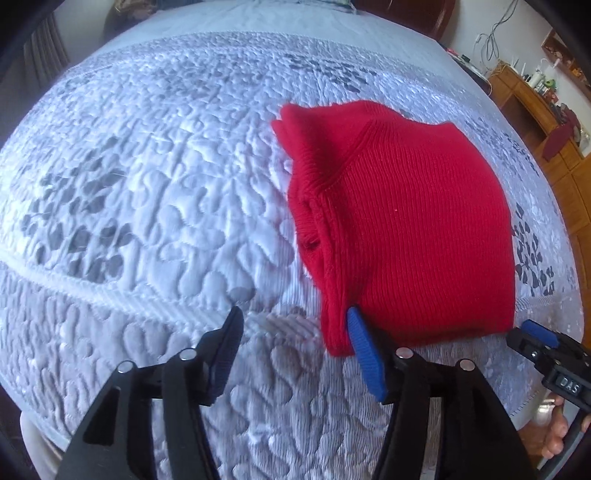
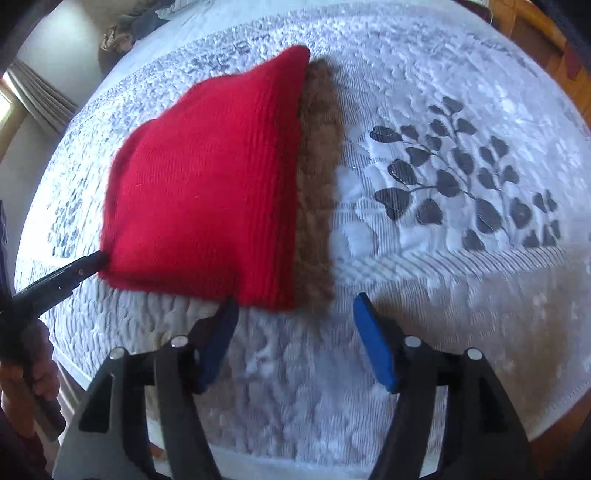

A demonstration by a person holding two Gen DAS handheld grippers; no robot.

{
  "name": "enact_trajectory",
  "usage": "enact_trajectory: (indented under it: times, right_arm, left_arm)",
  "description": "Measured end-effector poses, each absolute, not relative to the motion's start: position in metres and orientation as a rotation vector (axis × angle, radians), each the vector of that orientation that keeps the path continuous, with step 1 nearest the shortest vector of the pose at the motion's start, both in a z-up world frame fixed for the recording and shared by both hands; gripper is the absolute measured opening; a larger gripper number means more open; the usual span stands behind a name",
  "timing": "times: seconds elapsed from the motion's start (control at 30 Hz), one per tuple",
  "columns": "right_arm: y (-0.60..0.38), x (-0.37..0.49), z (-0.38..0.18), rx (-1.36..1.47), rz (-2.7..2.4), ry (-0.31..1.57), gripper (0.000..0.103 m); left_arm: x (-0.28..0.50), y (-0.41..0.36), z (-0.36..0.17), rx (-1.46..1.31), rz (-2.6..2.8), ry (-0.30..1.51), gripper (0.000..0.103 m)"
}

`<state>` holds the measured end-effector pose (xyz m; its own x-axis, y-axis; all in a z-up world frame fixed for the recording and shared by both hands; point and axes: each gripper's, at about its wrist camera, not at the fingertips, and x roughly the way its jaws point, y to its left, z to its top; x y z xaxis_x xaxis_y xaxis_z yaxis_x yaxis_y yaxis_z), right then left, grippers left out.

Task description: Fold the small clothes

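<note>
A folded red knitted garment (image 1: 406, 229) lies flat on the quilted white bedspread (image 1: 147, 184). A strip of brown fuzzy trim (image 2: 317, 184) runs along its right edge in the right wrist view. My left gripper (image 1: 295, 317) stands open at the garment's near left corner, with that corner just inside its blue right finger (image 1: 365, 354); the pads do not press on it. My right gripper (image 2: 295, 302) is open too, and the near right corner with the trim lies just ahead of its fingertips. Each gripper also shows at the edge of the other's view: the right gripper (image 1: 532, 338), the left gripper (image 2: 94, 260).
The bedspread (image 2: 443, 166) carries grey leaf prints and ends close below the grippers. A wooden cabinet (image 1: 535, 122) with small items stands to the right of the bed. Curtains (image 2: 37, 96) hang at the left, and a heap of cloth (image 2: 140, 26) lies at the far end.
</note>
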<state>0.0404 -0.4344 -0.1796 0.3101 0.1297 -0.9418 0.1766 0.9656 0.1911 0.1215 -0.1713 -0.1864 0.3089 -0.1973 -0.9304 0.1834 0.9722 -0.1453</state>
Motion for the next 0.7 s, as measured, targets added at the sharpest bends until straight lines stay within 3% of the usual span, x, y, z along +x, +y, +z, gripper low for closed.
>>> enact_trajectory:
  times: [0.1, 0.27, 0.7]
  right_arm:
    - [-0.424, 0.023, -0.168, 0.263, -0.039, 1.252, 0.085]
    - [-0.406, -0.002, -0.147, 0.234, -0.043, 1.235, 0.09]
    - [-0.398, -0.024, -0.107, 0.237, -0.079, 1.187, 0.09]
  left_arm:
    - [0.106, -0.168, -0.172, 0.018, -0.209, 1.194, 0.068]
    - [0.078, -0.163, -0.15, 0.054, -0.183, 1.159, 0.073]
    - [0.034, -0.157, -0.112, 0.121, -0.179, 1.106, 0.078]
